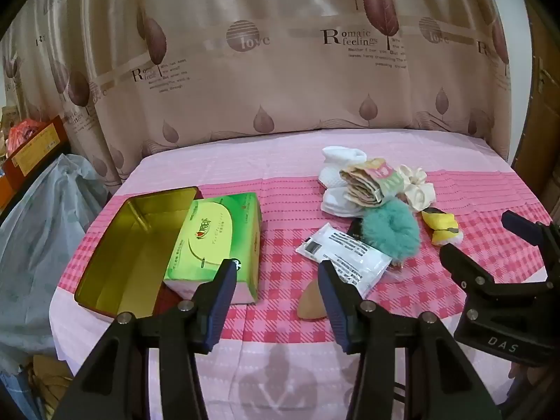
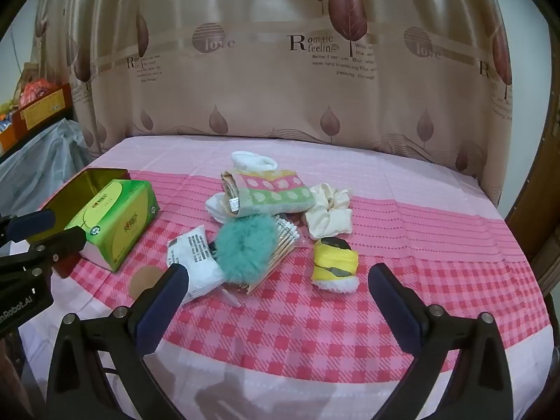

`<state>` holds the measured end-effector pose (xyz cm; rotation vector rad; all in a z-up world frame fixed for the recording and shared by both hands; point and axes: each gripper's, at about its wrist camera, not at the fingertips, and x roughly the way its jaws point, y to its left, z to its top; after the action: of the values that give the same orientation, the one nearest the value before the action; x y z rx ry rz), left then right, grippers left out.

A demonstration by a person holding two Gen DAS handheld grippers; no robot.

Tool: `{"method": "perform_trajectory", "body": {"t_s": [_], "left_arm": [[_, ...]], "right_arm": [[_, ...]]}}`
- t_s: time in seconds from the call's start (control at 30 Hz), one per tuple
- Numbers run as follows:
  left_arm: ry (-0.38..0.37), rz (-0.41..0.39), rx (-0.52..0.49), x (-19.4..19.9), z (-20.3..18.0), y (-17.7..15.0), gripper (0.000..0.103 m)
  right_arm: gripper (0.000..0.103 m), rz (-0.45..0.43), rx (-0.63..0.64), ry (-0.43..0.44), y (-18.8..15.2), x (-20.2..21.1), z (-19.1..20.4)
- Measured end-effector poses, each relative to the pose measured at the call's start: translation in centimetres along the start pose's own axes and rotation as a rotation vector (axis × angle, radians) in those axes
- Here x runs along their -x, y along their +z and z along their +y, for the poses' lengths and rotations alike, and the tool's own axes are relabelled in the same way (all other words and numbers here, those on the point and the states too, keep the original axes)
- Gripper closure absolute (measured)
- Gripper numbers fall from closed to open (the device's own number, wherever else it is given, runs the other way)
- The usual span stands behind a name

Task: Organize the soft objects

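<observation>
Left claw (image 1: 276,273), right claw (image 2: 276,280) angled downward, empty.

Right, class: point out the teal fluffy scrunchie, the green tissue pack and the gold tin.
teal fluffy scrunchie (image 2: 245,245), right wrist view, middle of the fluff.
green tissue pack (image 1: 213,238), left wrist view, top face.
gold tin (image 1: 122,259), left wrist view, bare inner floor.

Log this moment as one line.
left gripper: open, empty | right gripper: open, empty | tissue pack: in gold tin | teal scrunchie: on table

A pink checked table (image 2: 350,332) bears a gold tin (image 1: 115,255) and soft clutter (image 2: 266,224).
</observation>
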<state>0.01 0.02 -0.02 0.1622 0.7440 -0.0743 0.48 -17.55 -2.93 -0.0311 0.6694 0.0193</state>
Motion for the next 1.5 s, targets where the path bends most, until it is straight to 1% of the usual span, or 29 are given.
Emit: {"method": "perform_trajectory", "body": {"t_s": [0.13, 0.2, 0.27, 0.37, 0.53, 0.67, 0.8, 0.93, 1.5], "left_arm": [[-0.011, 0.009, -0.007, 0.0, -0.3, -0.2, 0.054], [-0.023, 0.027, -0.004, -0.1, -0.3, -0.2, 0.054], [-0.015, 0.036, -0.013, -0.8, -1.0, -0.6, 0.054], [-0.029, 0.042, 0.018, -1.3, -0.3, -1.0, 0.054], [-0.031, 0.049, 0.038, -0.9, 0.5, -0.7, 0.054], [-0.011, 0.011, 0.029, -0.3, 0.4, -0.6, 0.054], [-0.007, -0.03, 0.026, 0.3, 0.5, -0.4, 0.054], [-0.005, -0.047, 0.03, 0.5, 0.5, -0.3, 0.054], [-0.038, 0.01, 0.017, -0.6, -0.1, -0.8, 0.054]], "right_arm": [[0.004, 0.001, 0.004, 0.003, 0.0, 0.0, 0.0], [0.004, 0.002, 0.004, 0.001, 0.0, 0.0, 0.0], [0.004, 0.003, 0.006, -0.001, 0.0, 0.0, 0.0], [0.004, 0.004, 0.005, 0.005, 0.0, 0.0, 0.0], [0.004, 0.007, 0.01, 0.017, 0.0, 0.0, 0.0], [0.004, 0.008, 0.011, 0.027, -0.3, 0.0, 0.3], [0.004, 0.008, 0.003, 0.03, -0.4, -0.1, 0.1], [0.004, 0.007, 0.001, 0.033, -0.4, -0.1, 0.1], [0.004, 0.007, 0.0, 0.038, -0.3, 0.0, 0.0]]}}
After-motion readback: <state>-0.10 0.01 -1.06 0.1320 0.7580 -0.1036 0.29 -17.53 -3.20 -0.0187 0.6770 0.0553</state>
